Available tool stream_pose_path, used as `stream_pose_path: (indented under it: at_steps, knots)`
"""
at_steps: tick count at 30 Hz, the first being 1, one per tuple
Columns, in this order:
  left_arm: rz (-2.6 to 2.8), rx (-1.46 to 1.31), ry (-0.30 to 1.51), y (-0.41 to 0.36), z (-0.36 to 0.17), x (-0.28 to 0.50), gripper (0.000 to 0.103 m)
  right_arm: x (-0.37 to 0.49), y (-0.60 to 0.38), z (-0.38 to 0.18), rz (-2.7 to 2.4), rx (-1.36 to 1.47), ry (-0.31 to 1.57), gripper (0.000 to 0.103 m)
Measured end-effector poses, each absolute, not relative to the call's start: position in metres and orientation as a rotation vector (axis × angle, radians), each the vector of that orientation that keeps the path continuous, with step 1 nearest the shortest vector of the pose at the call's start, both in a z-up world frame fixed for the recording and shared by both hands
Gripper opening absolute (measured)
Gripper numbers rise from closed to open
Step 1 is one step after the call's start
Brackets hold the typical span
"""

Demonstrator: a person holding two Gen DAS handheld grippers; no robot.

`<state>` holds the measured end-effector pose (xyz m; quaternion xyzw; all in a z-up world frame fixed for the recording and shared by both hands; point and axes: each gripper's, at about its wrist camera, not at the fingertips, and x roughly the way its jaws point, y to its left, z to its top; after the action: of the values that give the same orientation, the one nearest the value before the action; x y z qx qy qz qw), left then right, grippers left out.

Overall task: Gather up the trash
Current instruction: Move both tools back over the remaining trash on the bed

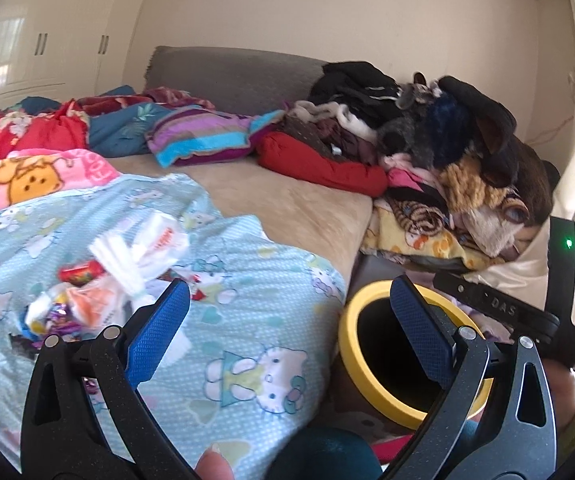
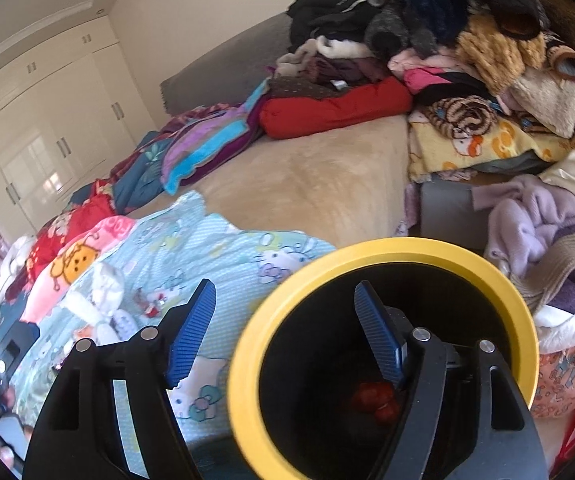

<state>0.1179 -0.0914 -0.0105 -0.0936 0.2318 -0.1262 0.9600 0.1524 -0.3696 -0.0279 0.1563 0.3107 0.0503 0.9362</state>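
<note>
A pile of trash [image 1: 99, 280] lies on the light blue cartoon blanket [image 1: 247, 320] on the bed: white tissues, a red wrapper [image 1: 80, 272] and shiny candy wrappers. My left gripper [image 1: 289, 300] is open and empty, to the right of the pile. A black bin with a yellow rim [image 1: 347, 344] stands beside the bed. In the right wrist view my right gripper [image 2: 285, 304] is open and empty, straddling the bin's yellow rim [image 2: 387, 246]. Red trash [image 2: 375, 400] lies at the bin's bottom. The tissues [image 2: 103, 292] lie to the left.
A heap of clothes and blankets [image 1: 447, 152] is stacked at the far right of the bed. Pillows and a red quilt [image 1: 27, 132] lie at the far left. Lilac clothes [image 2: 535, 220] lie right of the bin. White wardrobes [image 1: 47, 40] stand behind.
</note>
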Motion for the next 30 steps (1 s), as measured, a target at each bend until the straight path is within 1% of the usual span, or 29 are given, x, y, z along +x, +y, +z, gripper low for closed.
stream_pose_path:
  at_steps: [15,30]
  knots:
    - [-0.146,-0.249,0.435,-0.038,-0.006,0.106,0.092,0.141,-0.310,-0.011,0.228,0.233,0.609,0.072]
    - [-0.052,-0.270,0.396,0.010,0.002,0.093,0.092,0.129,-0.249,-0.011,0.361,0.165,0.601,0.072]
